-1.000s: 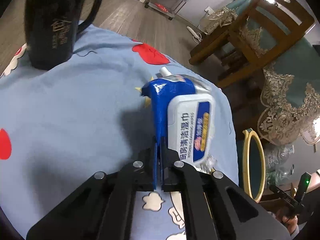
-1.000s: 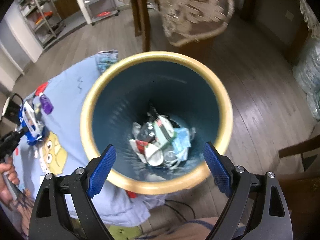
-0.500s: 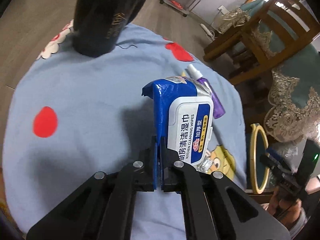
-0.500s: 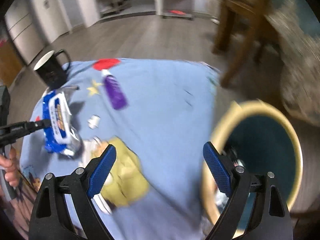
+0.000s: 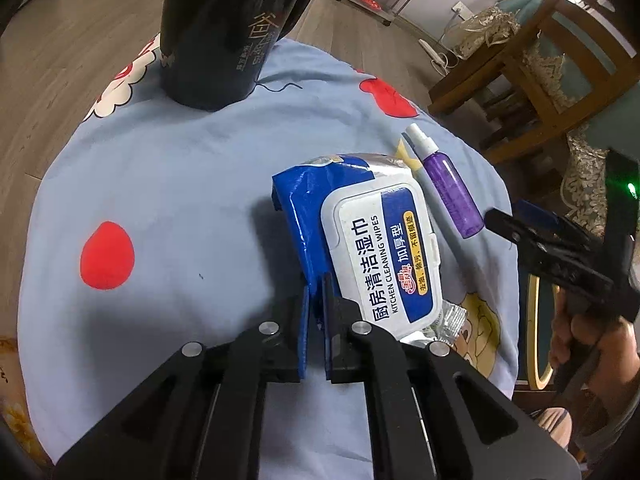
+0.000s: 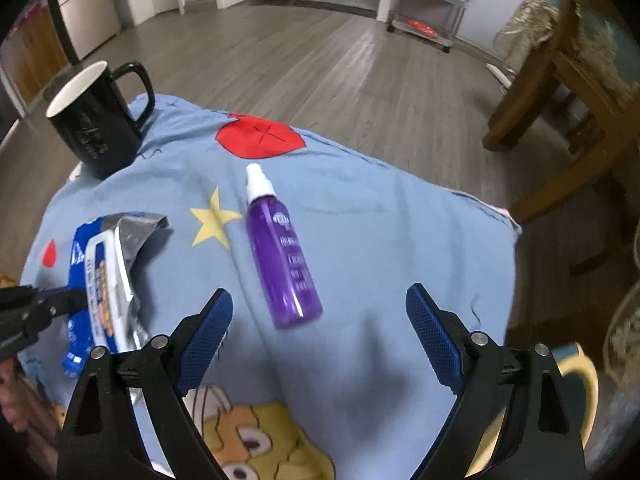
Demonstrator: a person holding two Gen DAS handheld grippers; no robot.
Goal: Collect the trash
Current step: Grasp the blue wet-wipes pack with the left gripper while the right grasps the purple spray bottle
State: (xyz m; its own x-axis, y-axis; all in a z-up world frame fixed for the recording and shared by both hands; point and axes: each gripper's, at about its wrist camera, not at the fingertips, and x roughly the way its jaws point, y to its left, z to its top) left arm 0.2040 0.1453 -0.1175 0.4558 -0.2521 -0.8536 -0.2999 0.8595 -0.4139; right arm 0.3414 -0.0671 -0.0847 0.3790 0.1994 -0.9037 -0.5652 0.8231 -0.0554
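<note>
Left gripper (image 5: 316, 300): fingers pinching the near blue edge of the wipes pack; the pack is held tilted, label side turned up toward the right.
Wipes pack (image 5: 360, 240): blue pouch with a white flip lid and a crumpled silver far end; it sits over the middle of the tablecloth, toward the left edge as the right wrist camera sees it (image 6: 104, 276). Whether its underside touches the cloth, cannot tell.
Right gripper (image 6: 320, 320): fingers spread wide, nothing between them; it hangs above the near part of the cloth, pointing at the spray bottle.
Spray bottle (image 6: 280, 252): purple body, white nozzle, lying flat on the cloth near the centre, nozzle toward the far edge; just beside the wipes pack on its right, apart from it.
Mug (image 6: 100, 120): black with a white inside, upright at the far left corner of the cloth, handle to the right.
Tablecloth (image 6: 400, 240): light blue, with red patches, a yellow star and a cartoon figure at the near edge.
Bin (image 5: 538, 320): yellow rim, dark teal inside, beyond the right edge of the cloth, partly hidden.
Chair (image 6: 560, 92): wooden, on the floor past the far right corner.
</note>
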